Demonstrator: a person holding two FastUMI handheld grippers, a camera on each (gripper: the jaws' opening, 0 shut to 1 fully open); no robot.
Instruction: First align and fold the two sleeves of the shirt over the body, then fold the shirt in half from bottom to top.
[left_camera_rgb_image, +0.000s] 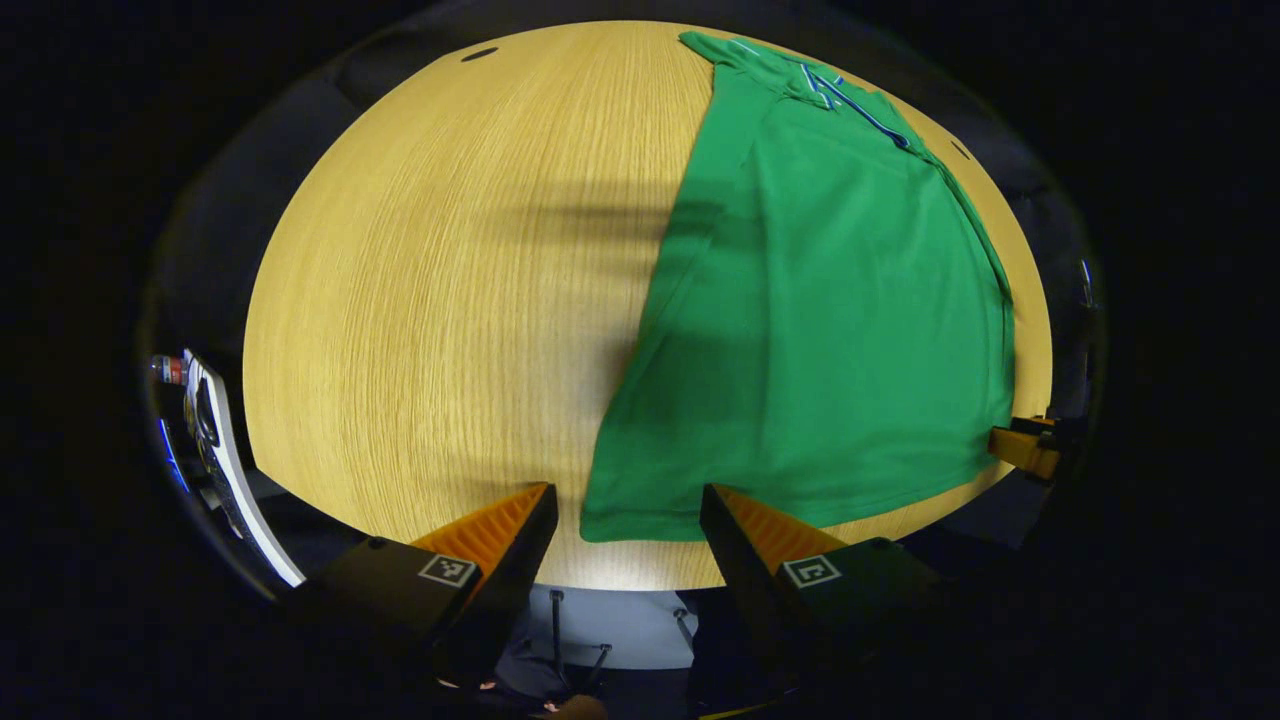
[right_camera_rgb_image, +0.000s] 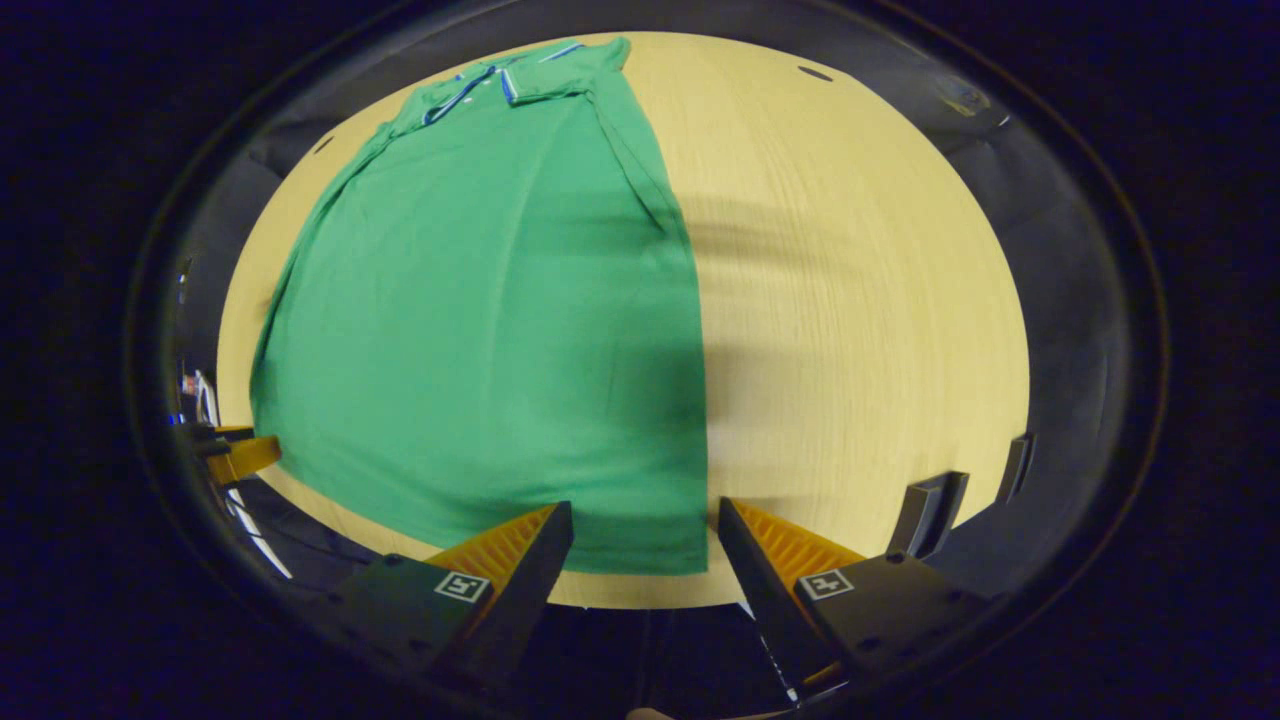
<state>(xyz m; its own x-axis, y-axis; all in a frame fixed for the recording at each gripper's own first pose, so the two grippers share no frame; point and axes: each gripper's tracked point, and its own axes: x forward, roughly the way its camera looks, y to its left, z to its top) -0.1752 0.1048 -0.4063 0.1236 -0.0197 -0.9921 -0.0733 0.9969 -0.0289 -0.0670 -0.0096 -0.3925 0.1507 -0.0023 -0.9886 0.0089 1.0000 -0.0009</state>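
With the green shirt (left_camera_rgb_image: 820, 330) lying flat on the table (left_camera_rgb_image: 450, 280), sleeves already folded in, and both the left claw (left_camera_rgb_image: 628, 515) and right claw (right_camera_rgb_image: 645, 535) open over its bottom corners, we risk pinching one layer and skewing the upward fold.

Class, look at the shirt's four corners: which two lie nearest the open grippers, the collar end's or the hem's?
The hem's two corners. The left gripper straddles one, the right gripper the other; the shirt's collar lies at the table's far side.
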